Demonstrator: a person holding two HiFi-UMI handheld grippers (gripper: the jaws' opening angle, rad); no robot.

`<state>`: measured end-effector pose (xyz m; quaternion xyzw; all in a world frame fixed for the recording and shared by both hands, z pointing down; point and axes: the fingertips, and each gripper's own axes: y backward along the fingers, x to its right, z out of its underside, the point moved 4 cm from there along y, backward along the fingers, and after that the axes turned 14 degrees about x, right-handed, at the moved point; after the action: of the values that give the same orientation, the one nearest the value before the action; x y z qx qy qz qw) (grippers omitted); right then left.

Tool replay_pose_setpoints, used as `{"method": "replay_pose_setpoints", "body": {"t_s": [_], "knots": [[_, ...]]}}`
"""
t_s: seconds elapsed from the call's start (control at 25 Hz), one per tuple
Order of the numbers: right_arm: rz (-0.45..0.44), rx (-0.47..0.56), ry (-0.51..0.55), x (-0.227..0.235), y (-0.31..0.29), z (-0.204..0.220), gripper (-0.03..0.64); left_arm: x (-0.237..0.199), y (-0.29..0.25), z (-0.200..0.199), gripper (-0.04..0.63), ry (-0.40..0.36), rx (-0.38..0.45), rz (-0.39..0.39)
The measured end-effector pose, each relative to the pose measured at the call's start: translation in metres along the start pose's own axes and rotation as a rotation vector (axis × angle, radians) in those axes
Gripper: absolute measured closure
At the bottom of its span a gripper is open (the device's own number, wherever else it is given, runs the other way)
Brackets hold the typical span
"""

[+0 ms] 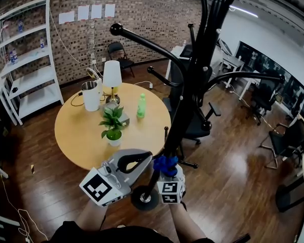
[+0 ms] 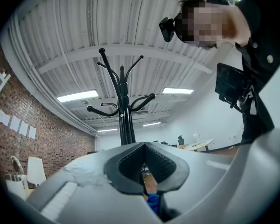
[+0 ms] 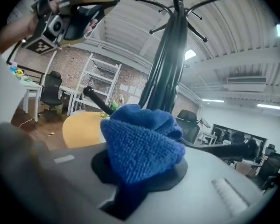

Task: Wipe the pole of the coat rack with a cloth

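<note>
You have a round wooden table ahead: on it stand a white lamp, a white container just beside it, 1 green bottle and a potted plant. The coat rack's round base stands on the wood floor.

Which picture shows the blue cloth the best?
The right gripper view. The blue cloth fills its middle, pinched in the right gripper tongs, its fuzzy weave plain. The head view shows only a small blue bunch by the pole; the left gripper view, just a blue sliver low down.
</note>
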<state>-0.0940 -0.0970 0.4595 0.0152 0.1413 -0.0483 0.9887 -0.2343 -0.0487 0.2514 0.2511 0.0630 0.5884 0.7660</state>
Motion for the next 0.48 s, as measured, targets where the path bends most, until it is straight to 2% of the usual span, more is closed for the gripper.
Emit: {"method": "replay_pose_setpoints", "body": {"t_s": [0.24, 0.4, 0.48], "knots": [[-0.043, -0.02, -0.058, -0.001, 0.0, -0.003, 0.54, 0.001, 0.001, 0.004, 0.592, -0.003, -0.014, 0.0], [-0.026, 0.093, -0.082, 0.015, 0.003, -0.057, 0.54, 0.0, -0.002, -0.001, 0.592, 0.012, 0.026, -0.024], [0.002, 0.18, -0.081, 0.03, 0.006, -0.094, 0.54, -0.001, 0.0, 0.001, 0.592, 0.004, 0.013, -0.025]]}}
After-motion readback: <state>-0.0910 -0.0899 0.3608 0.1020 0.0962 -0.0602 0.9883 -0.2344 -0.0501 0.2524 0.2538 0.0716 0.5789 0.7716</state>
